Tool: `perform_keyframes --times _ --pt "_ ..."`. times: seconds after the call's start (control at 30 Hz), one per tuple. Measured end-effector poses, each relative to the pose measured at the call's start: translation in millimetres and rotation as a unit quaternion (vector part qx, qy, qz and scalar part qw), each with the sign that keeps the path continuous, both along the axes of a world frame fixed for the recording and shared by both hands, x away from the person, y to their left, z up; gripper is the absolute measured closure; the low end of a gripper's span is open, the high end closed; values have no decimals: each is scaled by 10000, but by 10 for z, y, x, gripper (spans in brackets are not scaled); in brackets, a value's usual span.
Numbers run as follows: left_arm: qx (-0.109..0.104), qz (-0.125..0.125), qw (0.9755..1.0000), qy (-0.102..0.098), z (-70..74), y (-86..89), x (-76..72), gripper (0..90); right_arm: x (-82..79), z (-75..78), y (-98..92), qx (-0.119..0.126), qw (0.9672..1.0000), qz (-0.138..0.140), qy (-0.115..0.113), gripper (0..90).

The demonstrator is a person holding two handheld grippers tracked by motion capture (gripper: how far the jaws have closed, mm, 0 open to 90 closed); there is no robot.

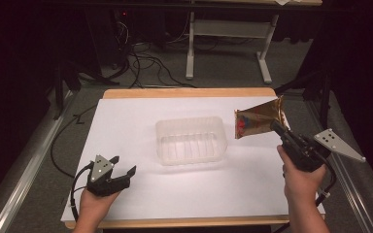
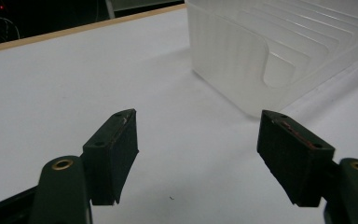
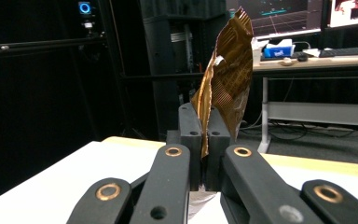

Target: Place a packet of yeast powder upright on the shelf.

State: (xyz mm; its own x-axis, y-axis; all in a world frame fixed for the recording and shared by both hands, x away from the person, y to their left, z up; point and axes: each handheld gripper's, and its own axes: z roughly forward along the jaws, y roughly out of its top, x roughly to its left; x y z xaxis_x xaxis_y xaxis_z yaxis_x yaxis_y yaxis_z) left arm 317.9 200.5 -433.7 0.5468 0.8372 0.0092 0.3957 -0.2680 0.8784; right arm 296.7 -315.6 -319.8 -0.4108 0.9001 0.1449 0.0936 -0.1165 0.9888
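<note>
Right gripper (image 3: 204, 140) pinching gold packet (image 3: 226, 79), tub (image 1: 191, 141) empty

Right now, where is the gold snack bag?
High view: gold snack bag is clamped in the right gripper, lifted just right of the clear plastic tray.

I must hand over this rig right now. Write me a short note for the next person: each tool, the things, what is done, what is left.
Right tool: shut on the gold bag, holding it in the air to the right of the tub, the bag's far end toward the tub.
Left tool: open, holding nothing, low over the table near its front left.
Tub: clear plastic, mid-table, looks empty.
Done: bag picked up.
Left: probably bring the bag over the tub and put it, or its contents, inside; the left tool could steady the tub.
</note>
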Motion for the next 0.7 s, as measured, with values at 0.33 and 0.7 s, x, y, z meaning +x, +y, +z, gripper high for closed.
perform_keyframes --times 0.33,0.7 --pt "-23 16 10000 -37 7 6 -2 295 76 128 275 -64 9996 271 -28 900" --pt "-43 -6 10000 -39 12 13 -5 295 182 129 564 -89 9985 545 44 900"
